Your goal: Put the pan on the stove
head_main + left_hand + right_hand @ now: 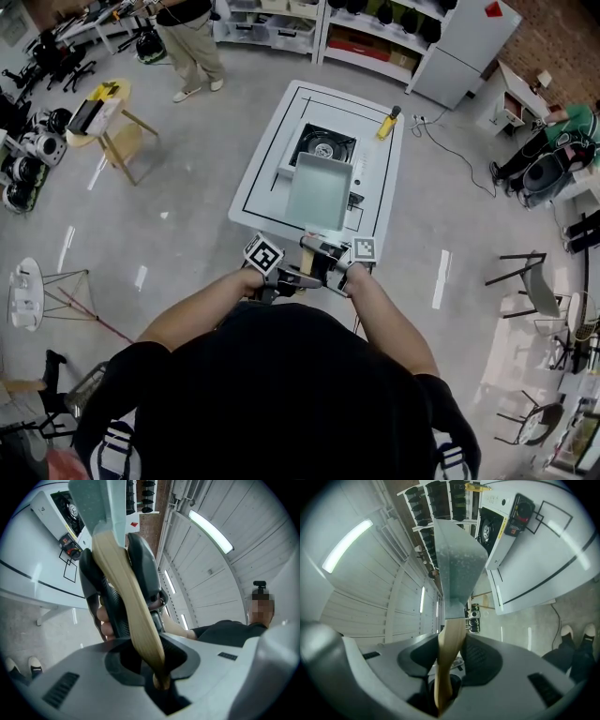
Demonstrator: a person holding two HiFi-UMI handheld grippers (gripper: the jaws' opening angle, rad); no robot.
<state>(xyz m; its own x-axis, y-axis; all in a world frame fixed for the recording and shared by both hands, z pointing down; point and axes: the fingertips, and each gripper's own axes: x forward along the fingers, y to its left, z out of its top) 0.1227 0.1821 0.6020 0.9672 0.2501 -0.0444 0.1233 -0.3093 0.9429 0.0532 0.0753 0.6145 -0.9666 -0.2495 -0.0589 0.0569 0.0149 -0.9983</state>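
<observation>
A square grey-green pan (319, 190) with a wooden handle (307, 253) hangs over the near half of the white table (258, 178), its far edge by the black portable stove (322, 145). Both grippers hold the handle at the table's near edge. My left gripper (289, 274) is shut on the handle's end (140, 634). My right gripper (325, 264) is shut on the handle (450, 644) nearer the pan (457, 564). The left gripper view shows the right gripper's dark fingers (143, 569) clamping the handle below the pan (101, 503). The stove (490, 524) lies beyond the pan.
A yellow-handled tool (385, 125) lies at the table's far right corner. A person (192, 37) stands at the back left near shelves (366, 37). A yellow-topped stool (108, 117) stands left, chairs (534, 281) right, and a cable (459, 155) runs across the floor.
</observation>
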